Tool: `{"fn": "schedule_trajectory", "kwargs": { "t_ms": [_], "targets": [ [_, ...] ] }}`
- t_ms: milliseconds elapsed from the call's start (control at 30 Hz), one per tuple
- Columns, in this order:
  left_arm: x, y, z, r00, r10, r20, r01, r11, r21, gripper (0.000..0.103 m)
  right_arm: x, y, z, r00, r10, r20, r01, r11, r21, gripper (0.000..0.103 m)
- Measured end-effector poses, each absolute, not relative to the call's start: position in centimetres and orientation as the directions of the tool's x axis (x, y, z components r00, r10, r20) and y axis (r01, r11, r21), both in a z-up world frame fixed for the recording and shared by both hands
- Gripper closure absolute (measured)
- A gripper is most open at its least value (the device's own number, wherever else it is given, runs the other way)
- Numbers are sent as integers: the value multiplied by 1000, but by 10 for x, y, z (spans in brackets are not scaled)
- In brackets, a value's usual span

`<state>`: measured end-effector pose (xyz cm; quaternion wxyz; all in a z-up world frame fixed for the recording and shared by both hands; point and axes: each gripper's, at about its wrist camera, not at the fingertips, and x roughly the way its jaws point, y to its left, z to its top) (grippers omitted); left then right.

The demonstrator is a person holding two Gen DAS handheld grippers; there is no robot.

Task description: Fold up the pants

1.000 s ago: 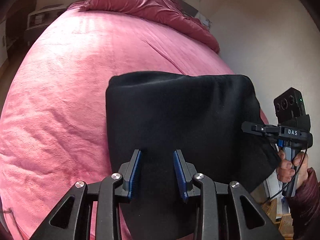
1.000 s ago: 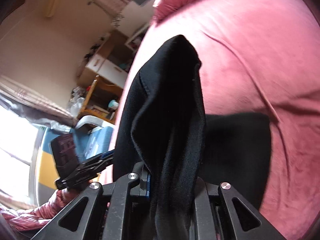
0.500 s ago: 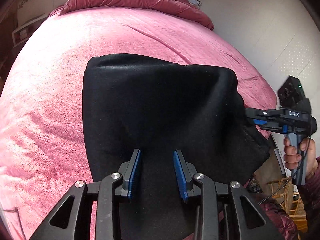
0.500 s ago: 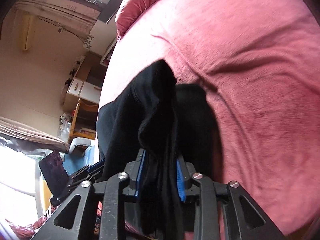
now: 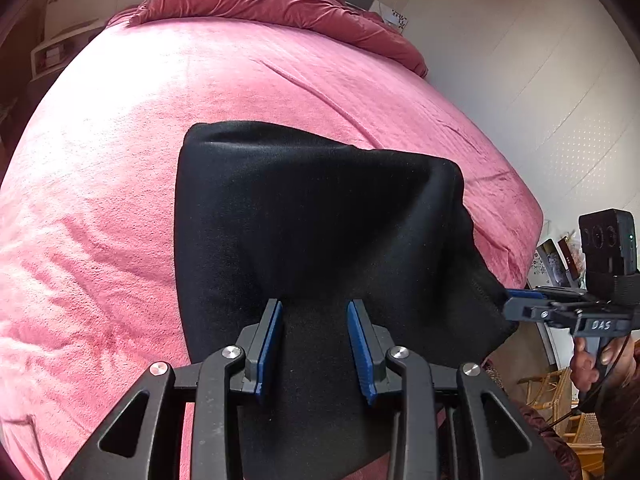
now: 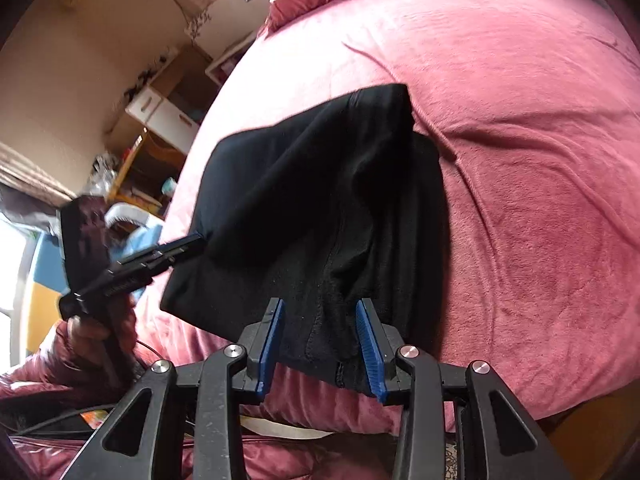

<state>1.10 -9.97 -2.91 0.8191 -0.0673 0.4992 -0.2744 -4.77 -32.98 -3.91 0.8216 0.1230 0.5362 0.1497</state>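
Note:
Black pants (image 5: 320, 220), folded into a broad block, lie on the pink bed (image 5: 120, 160) with their near edge lifted. My left gripper (image 5: 316, 344) is shut on a thick bunch of that edge, which fills the gap between the blue pads. In the right wrist view its tip (image 6: 196, 242) pinches the pants' left corner. My right gripper (image 6: 320, 344) has the seamed edge of the pants (image 6: 320, 200) between its pads, and its jaws are closing on it. From the left wrist view that gripper (image 5: 514, 302) pulls the right corner to a point.
A crumpled dark pink duvet (image 5: 280, 0) is heaped at the far end of the bed. A pale wall (image 5: 520, 80) runs along the right side. White drawers and wooden shelves (image 6: 160, 112) stand left of the bed. A wicker chair (image 5: 540, 392) sits low at the right.
The right gripper has swung outward and down. The pants, which hung from it as a narrow bunch, now spread wider and lower over the bed. Its jaws widened, then narrowed again.

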Motion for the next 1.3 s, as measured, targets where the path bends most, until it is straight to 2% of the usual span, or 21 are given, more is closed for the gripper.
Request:
{"fn": "schedule_trajectory", "kwargs": {
  "t_ms": [33,267,467,567,667,900,967,1000,1033,1100,1300],
  "targets": [
    [9,-98,-30,353,-514,-782,384,842,-380,69,-48,-326,-39,371,351,-860,-127,936,328,99],
    [-5,-86,-19,383,-511,-769,419,838,-349,69,-73,-329,-24,383,282,-880,-146,959,244,100],
    [-13,-104,-35,347,-446,-825,473,843,-257,69,-73,-348,-82,303,188,-934,-25,982,190,100],
    [-13,-106,-33,365,-422,-830,473,852,-225,66,-76,-359,-106,237,98,-966,31,994,108,103],
    [-9,-98,-29,359,-453,-816,448,851,-276,66,-86,-374,-88,315,163,-935,84,976,199,103],
    [-2,-89,-4,467,-405,-786,412,886,-211,66,-81,-379,-29,470,204,-858,52,965,258,102],
    [0,-90,5,500,-372,-782,399,900,-174,65,-70,-367,-19,498,211,-841,16,967,252,98],
    [1,-91,8,511,-361,-780,395,905,-160,65,-62,-361,-16,507,220,-833,2,966,257,90],
    [1,-92,12,525,-346,-778,391,910,-140,65,-56,-355,-16,512,222,-830,0,966,258,69],
    [2,-94,17,550,-321,-771,387,916,-105,65,-43,-347,-14,535,214,-818,6,966,257,41],
    [1,-106,21,573,-317,-756,411,909,-70,65,-3,-348,-26,547,169,-820,96,960,262,40]
  ]
}}
